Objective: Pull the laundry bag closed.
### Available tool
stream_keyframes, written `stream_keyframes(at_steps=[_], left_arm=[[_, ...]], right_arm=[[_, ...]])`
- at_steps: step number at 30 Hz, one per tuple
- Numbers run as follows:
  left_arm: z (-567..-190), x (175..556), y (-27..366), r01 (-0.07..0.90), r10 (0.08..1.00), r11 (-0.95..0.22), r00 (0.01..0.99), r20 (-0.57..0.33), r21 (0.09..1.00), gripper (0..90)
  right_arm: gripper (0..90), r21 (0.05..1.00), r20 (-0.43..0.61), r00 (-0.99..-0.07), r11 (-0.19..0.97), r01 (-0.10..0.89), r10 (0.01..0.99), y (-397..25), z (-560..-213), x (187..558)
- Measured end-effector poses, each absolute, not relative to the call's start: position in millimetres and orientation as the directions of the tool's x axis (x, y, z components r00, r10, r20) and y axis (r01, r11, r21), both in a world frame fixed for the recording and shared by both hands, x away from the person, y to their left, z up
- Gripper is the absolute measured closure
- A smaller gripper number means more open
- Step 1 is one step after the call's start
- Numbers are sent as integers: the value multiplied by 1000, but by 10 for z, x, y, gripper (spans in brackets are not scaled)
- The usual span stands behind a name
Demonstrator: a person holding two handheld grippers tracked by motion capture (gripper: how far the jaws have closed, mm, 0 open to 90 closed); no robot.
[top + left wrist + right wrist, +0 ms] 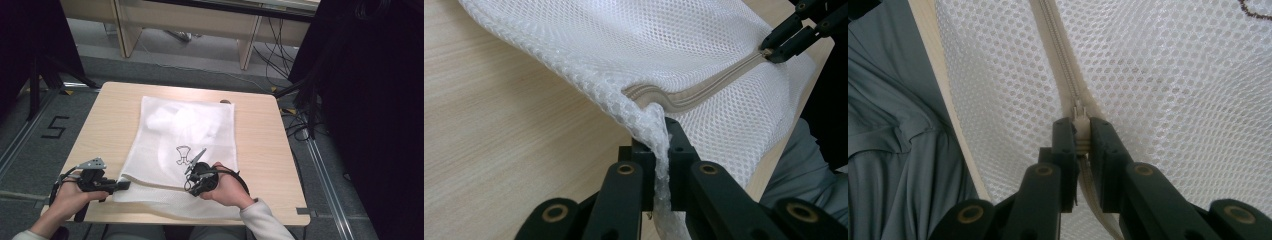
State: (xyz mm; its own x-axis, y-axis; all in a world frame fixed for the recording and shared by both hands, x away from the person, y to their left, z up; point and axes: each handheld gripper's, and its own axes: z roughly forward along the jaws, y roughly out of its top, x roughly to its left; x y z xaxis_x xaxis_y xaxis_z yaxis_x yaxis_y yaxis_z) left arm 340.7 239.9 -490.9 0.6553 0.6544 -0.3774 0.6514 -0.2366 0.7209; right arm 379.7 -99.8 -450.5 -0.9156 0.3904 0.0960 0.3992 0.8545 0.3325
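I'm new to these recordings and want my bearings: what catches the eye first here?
A white mesh laundry bag lies flat across the middle of the wooden table. The left gripper pinches the bag's near left corner, and the right gripper is clamped on the zipper pull along the near edge. A small dark emblem marks the bag's middle.

**Mesh, woven tape and matt black plastic on pale wood grain**

The laundry bag point(187, 150) is white open-weave mesh cloth, soft and slightly sheeny, with a honeycomb of small holes. Its zipper point(1068, 85) runs on cream woven tape with fine plastic-looking teeth; the zipper pull point(1079, 125) looks like pale, smooth plastic. The left claw point(661, 150) and right claw point(1079, 135) are matt black plastic with brass-coloured metal rivets at the joints. The bench point(100, 130) has a light wood-grain surface, smooth and matt. The sleeve point(265, 220) is pale, soft cloth.
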Motion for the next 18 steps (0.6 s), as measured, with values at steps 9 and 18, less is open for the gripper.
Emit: stream_keyframes(at_steps=[9,18], left_arm=[[-4913,3398,2363,639,659,-229,657,-366,735,861],[-4899,3402,2385,647,654,-233,657,-375,726,861]], right_arm=[[823,294,6,-951,909,296,308,-826,-4437,3811],[824,239,34,-946,917,320,321,-914,-4360,3848]])
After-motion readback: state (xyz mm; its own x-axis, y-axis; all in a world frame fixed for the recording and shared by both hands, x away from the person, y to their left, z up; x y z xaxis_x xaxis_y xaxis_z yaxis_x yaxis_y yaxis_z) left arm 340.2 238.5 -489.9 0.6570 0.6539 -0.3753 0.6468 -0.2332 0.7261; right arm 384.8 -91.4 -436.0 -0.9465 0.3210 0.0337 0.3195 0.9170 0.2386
